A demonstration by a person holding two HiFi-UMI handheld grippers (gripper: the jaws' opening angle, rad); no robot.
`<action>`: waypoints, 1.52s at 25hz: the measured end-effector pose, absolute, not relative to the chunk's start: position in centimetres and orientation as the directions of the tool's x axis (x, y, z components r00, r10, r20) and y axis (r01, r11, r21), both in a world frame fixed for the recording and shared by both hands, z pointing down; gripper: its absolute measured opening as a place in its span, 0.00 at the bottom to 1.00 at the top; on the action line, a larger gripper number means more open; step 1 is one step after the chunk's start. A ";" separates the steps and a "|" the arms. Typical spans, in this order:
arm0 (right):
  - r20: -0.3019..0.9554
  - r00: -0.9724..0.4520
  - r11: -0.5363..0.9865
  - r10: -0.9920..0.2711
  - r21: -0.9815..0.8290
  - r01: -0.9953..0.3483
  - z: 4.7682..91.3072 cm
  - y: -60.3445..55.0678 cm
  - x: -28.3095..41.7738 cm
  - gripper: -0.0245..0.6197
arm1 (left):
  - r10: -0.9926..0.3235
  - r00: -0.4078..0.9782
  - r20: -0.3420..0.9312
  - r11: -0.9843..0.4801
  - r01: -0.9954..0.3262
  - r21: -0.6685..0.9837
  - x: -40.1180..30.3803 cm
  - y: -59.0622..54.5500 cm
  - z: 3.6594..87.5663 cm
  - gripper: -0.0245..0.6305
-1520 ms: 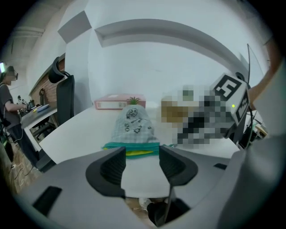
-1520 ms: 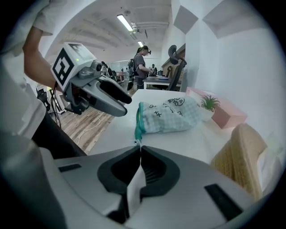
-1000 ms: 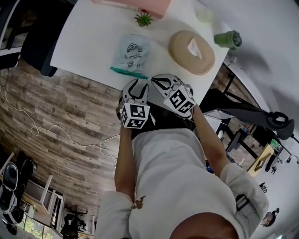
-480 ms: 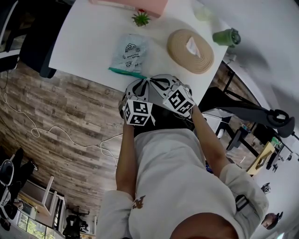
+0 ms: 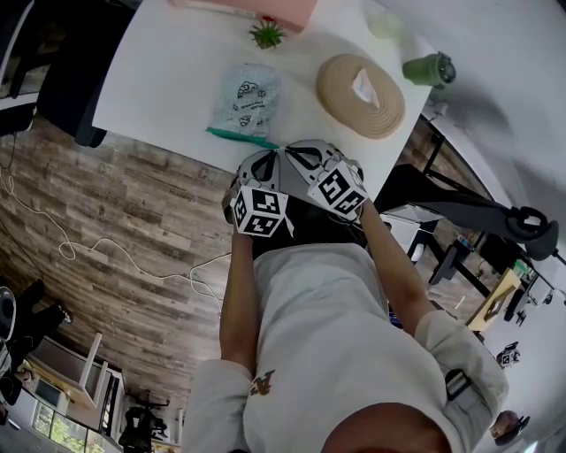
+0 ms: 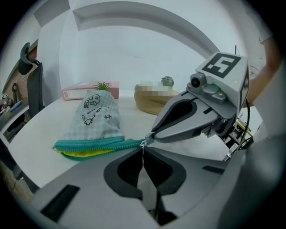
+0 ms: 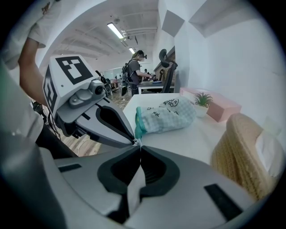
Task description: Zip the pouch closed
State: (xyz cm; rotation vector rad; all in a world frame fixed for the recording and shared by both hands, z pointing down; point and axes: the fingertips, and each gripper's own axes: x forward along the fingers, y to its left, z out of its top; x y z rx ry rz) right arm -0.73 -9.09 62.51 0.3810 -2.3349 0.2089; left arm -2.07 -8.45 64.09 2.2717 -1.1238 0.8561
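Observation:
The checked pouch (image 5: pixel 240 100) lies flat on the white table (image 5: pixel 159 97), with its teal zipper (image 6: pixel 89 145) toward me. The zipper gapes and shows yellow lining. Both grippers meet at the zipper's right end near the table edge. My left gripper (image 6: pixel 143 147) has just been closing and its jaws now stand shut, with the thin metal zipper pull between their tips. My right gripper (image 7: pixel 139 145) is shut on the zipper's end at the same corner. In the head view the left gripper (image 5: pixel 272 152) and the right gripper (image 5: pixel 288 149) touch tip to tip.
A woven straw hat (image 5: pixel 361 95) lies right of the pouch, and a green cup (image 5: pixel 431 71) stands beyond it. A small potted plant (image 5: pixel 268 35) and a pink box (image 5: pixel 252 9) sit at the table's far side. A black chair (image 5: pixel 62 71) stands to the left. A person (image 7: pixel 136 69) stands far off.
The left gripper's marker cube has shifted slightly up and to the right, closer to the right gripper. The pouch and the right gripper look the same.

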 end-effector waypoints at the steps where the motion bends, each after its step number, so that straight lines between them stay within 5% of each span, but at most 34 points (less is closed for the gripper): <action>1: 0.710 -0.672 0.943 -0.211 -0.034 -0.332 62.6 -9.2 -0.7 0.04 | -0.529 0.473 0.705 -0.561 -0.818 0.128 -2.1 -8.4 64.1 0.04; 38: 0.734 -0.635 0.925 -0.241 -0.024 -0.379 63.0 -9.0 0.9 0.04 | -0.574 0.428 0.698 -0.471 -0.870 0.146 -4.0 -8.7 63.7 0.03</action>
